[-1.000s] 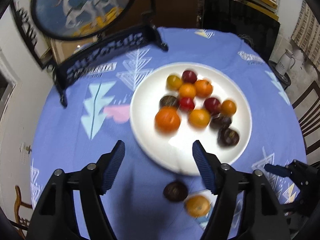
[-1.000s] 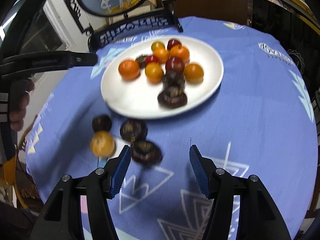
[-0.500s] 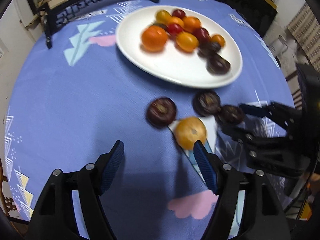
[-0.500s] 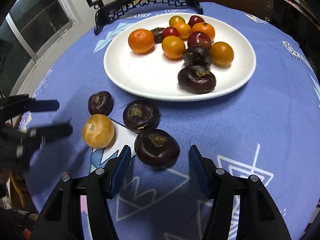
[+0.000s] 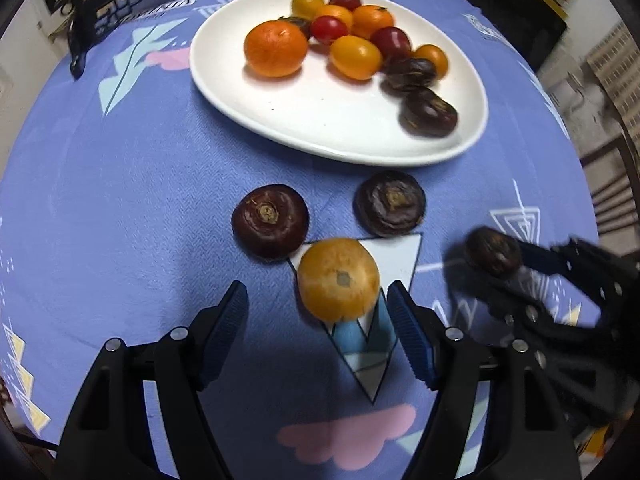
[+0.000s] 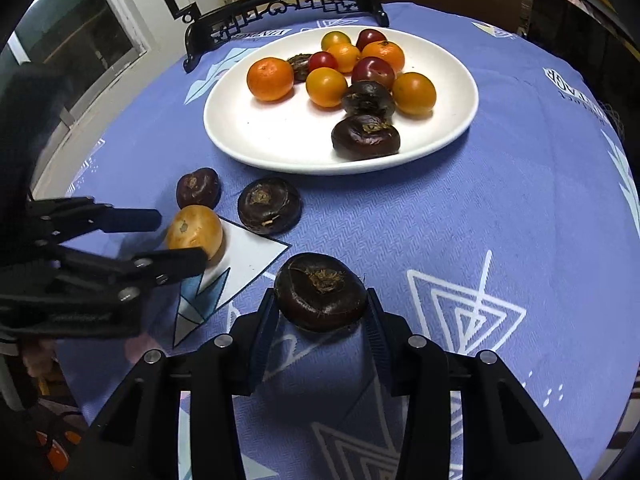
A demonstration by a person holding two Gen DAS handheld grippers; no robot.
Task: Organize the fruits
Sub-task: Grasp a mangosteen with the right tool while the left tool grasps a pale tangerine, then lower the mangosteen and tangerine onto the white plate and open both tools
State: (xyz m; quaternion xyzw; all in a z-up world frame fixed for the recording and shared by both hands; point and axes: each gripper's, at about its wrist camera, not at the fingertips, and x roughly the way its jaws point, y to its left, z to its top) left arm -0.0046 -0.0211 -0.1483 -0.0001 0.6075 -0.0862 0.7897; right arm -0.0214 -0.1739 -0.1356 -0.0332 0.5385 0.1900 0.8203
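Note:
A white plate (image 5: pixel 224 84) holds several orange, red and dark fruits. On the blue cloth in front of it lie two dark round fruits (image 5: pixel 270 220) (image 5: pixel 390 208) and a yellow-orange fruit (image 5: pixel 338 278). My left gripper (image 5: pixel 320 314) is open and points down, with the yellow-orange fruit between its fingertips and not touched. My right gripper (image 6: pixel 320 316) has its jaws closing, and both pads are against a third dark fruit (image 6: pixel 320 290) that rests on the cloth. In the right wrist view the left gripper (image 6: pixel 182 238) straddles the yellow-orange fruit (image 6: pixel 194 228).
A black carved stand (image 6: pixel 280 4) with a round painted panel stands at the table's far edge behind the plate (image 6: pixel 224 136). The round table drops off on all sides. A window is at the left, and dark furniture stands at the right.
My left gripper came down from over the plate to the loose fruits and now has the yellow-orange one between its fingers. The right jaws narrowed onto the dark fruit.

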